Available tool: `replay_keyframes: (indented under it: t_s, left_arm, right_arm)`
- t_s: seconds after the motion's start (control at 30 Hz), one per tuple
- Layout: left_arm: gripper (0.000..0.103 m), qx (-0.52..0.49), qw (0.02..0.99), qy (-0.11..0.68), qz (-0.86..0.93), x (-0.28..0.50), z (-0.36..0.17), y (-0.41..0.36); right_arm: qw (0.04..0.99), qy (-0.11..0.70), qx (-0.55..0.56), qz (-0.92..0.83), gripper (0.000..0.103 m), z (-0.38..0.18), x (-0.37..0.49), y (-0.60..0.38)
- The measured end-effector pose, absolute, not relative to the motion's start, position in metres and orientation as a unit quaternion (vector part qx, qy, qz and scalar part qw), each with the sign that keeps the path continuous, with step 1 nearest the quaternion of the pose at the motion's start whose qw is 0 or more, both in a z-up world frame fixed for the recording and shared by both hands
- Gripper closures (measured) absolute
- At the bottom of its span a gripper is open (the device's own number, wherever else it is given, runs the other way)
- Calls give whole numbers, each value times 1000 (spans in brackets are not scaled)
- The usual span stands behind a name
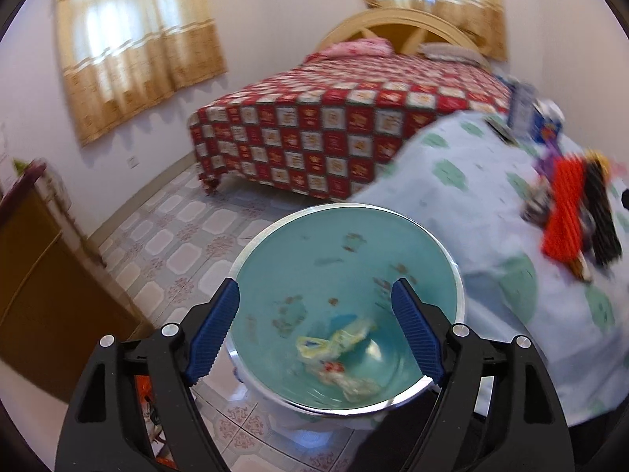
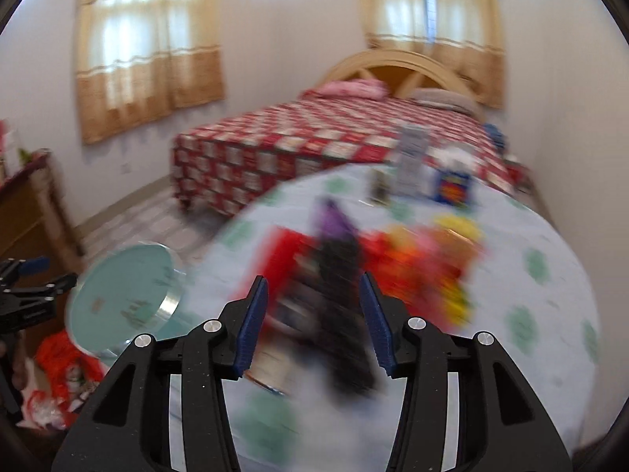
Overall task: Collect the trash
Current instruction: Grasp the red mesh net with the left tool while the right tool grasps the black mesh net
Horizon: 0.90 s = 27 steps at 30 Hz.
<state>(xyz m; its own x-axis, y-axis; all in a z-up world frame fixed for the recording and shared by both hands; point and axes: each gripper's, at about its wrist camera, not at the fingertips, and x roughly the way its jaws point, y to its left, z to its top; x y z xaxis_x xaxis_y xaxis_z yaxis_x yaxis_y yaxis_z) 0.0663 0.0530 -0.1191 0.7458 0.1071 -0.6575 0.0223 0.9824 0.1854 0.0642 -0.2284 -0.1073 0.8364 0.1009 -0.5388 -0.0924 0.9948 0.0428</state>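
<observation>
A teal bin (image 1: 346, 244) with a shiny rim stands on the floor beside the cloth-covered table (image 1: 471, 181). Crumpled wrappers (image 1: 338, 358) lie at its bottom. My left gripper (image 1: 314, 287) hangs open right above the bin's mouth, with nothing between its fingers. In the right wrist view the picture is badly blurred. My right gripper (image 2: 313, 279) is open over a heap of red, black, purple and yellow packets (image 2: 338, 275) on the table. A black packet shows between the fingers, and the pads do not press on it. The bin (image 2: 122, 295) is at lower left there.
A bed with a red checked cover (image 1: 334, 126) fills the back of the room. A wooden cabinet (image 1: 35, 275) stands at left. A red and white plastic bag (image 2: 59, 373) lies on the tiled floor by the bin. Small boxes (image 2: 452, 187) stand at the table's far edge.
</observation>
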Motion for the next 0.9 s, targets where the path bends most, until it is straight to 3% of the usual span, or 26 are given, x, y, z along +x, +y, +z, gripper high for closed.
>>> replay_keyframes:
  t_s: [0.3,0.37,0.43,0.9]
  left_arm:
    - [24,125,924,361,-18,57,-127,11]
    - [24,125,926,356,-23,56,-123,6]
    - [25,123,927,352,-29,55,-119,0]
    - [26,109,927,346,-93,68,-110,-84]
  right_arm:
    - [938,341,30,61,57,-158,70,-256]
    - [930,358,36,77,81,-167,75,-255]
    - [928,361,31,88,90,-168,72,-251]
    - [952,302,50,17,92,-120,31,-307]
